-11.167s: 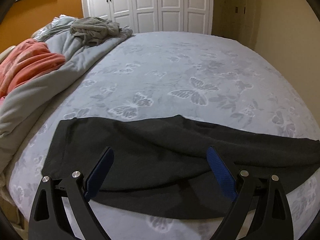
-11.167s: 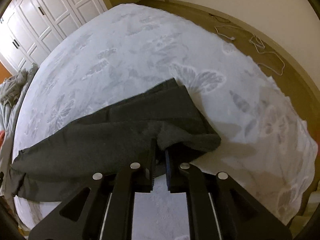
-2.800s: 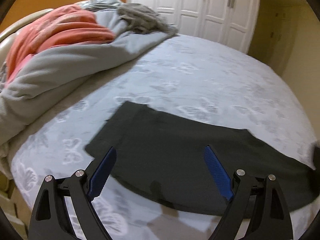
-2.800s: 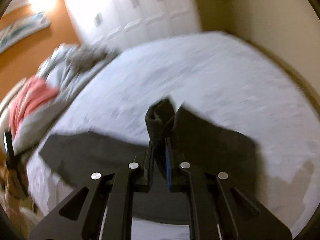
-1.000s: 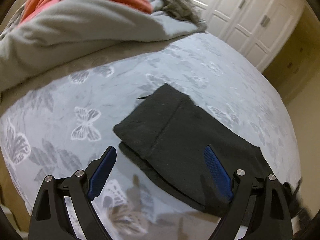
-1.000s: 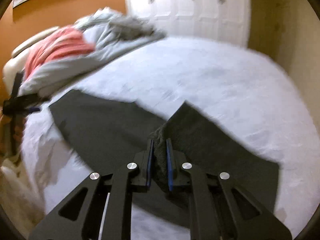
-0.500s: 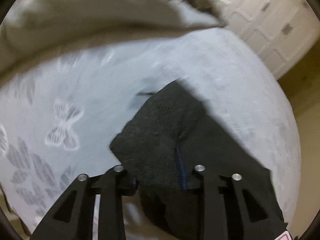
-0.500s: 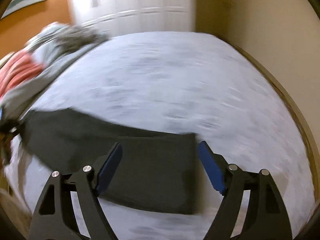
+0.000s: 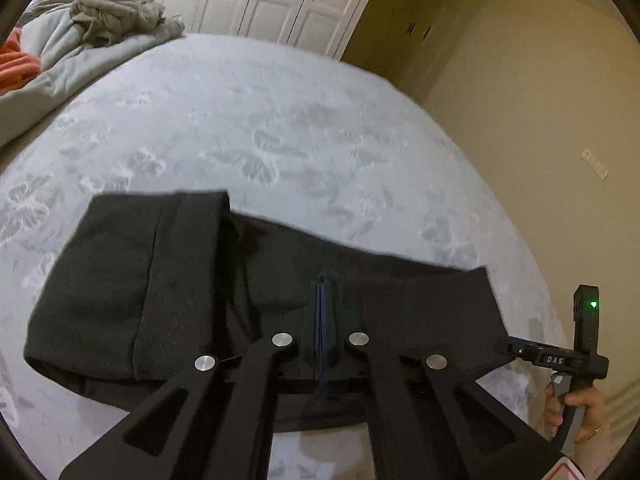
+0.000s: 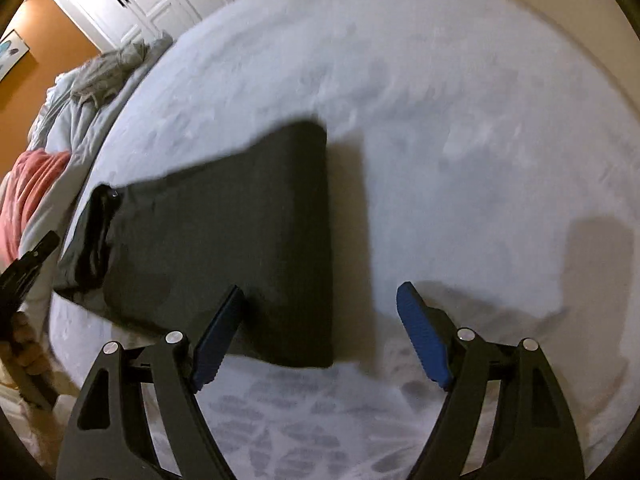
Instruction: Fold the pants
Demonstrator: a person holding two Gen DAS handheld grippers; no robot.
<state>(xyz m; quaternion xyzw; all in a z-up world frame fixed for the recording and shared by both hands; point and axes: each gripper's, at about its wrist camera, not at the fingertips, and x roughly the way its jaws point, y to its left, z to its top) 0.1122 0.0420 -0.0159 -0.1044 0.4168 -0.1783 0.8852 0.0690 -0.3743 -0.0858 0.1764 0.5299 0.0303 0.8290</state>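
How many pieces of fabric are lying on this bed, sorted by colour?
Black: 1, the folded black pants
Grey: 2, a big grey blanket and a crumpled grey garment on it
Coral-pink: 1, a coral-pink blanket
Total: 4

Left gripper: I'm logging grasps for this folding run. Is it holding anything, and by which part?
Nothing. The left gripper has just closed with its blue pads meeting, no cloth between them, above the black pants lying on the bed.
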